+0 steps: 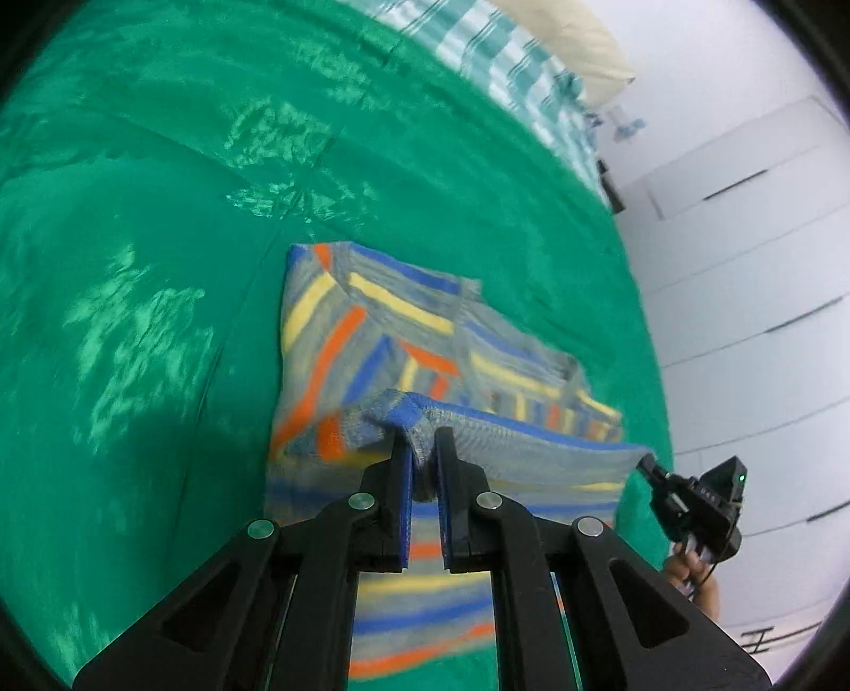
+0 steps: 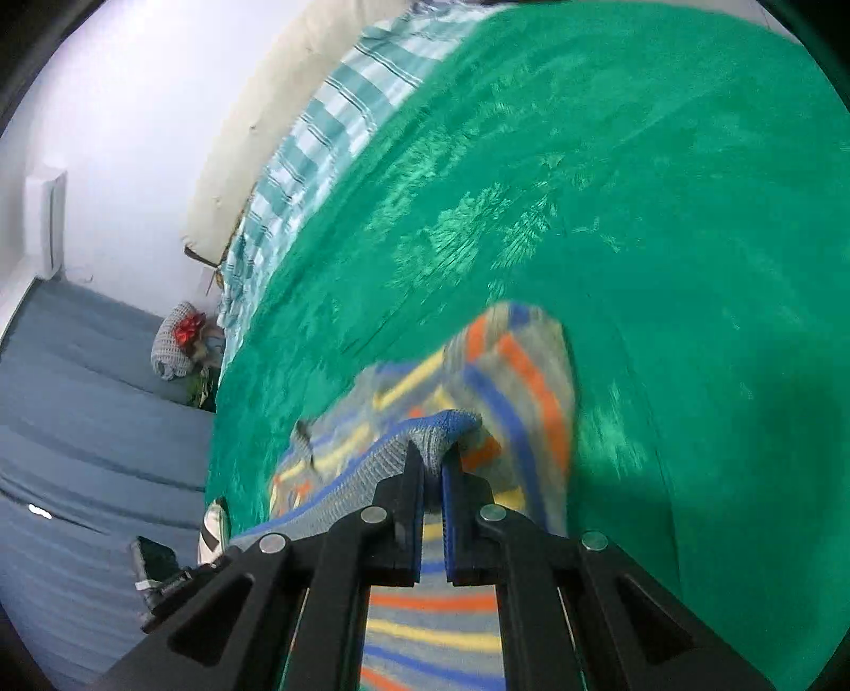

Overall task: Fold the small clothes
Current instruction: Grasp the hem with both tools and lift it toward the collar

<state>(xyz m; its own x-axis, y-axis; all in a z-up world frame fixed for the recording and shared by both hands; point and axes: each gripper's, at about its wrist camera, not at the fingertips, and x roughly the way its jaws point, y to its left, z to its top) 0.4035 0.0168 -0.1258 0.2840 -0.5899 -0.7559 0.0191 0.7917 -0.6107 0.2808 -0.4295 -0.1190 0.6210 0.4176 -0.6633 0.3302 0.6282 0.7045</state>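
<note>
A small striped garment (image 1: 372, 340), grey with blue, yellow and orange bands, lies on a green blanket (image 1: 159, 212). My left gripper (image 1: 423, 441) is shut on one corner of its blue-trimmed edge and holds it raised over the rest of the cloth. My right gripper (image 2: 434, 452) is shut on the other corner of the same edge of the garment (image 2: 526, 372). The edge stretches taut between both grippers. The right gripper also shows in the left wrist view (image 1: 645, 461), at the edge's far end.
The green blanket (image 2: 637, 212) covers a bed, with a teal and white striped sheet (image 1: 510, 69) and a cream pillow (image 1: 574, 37) at its head. White cabinet fronts (image 1: 744, 266) stand beside the bed. A blue-grey floor (image 2: 79, 425) and a small bundle (image 2: 178, 340) lie on the other side.
</note>
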